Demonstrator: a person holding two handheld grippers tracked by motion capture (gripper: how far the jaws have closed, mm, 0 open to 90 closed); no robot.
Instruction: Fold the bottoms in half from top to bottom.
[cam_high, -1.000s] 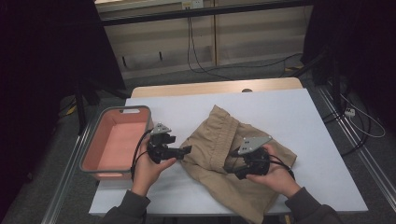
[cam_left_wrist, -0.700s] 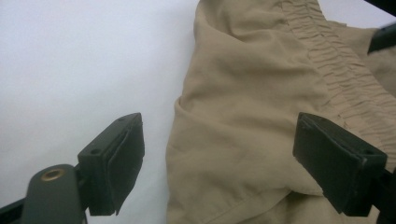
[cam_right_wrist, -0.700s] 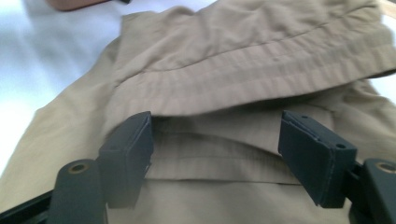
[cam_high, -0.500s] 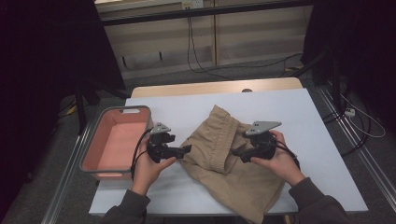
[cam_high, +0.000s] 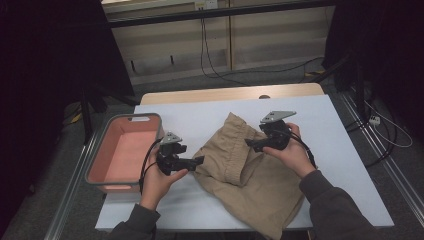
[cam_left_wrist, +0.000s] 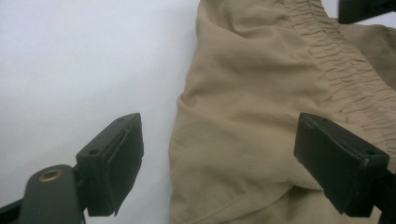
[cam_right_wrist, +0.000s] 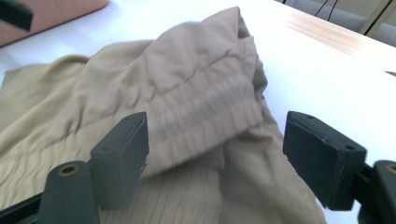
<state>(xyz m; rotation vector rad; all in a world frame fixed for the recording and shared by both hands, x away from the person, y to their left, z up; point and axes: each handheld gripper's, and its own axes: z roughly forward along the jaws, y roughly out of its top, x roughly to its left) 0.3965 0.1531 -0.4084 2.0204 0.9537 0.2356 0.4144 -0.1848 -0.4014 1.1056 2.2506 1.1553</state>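
Shorts (cam_high: 250, 170) lie beside pink bin (cam_high: 122, 152) (well apart).

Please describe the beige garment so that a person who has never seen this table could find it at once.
On the white table, look right of the pink bin. The beige garment lies crumpled at the front edge; it is the one soft thing there, with a gathered elastic waistband.

a dim lab or recording workspace, white table (cam_high: 345, 165) on a metal frame, black curtains (cam_high: 50, 65) at both sides, loose cables (cam_high: 215, 60) trailing over grey carpet, plain panelled wall (cam_high: 270, 37) behind, pink plastic bin (cam_high: 102, 160) at the table's edge
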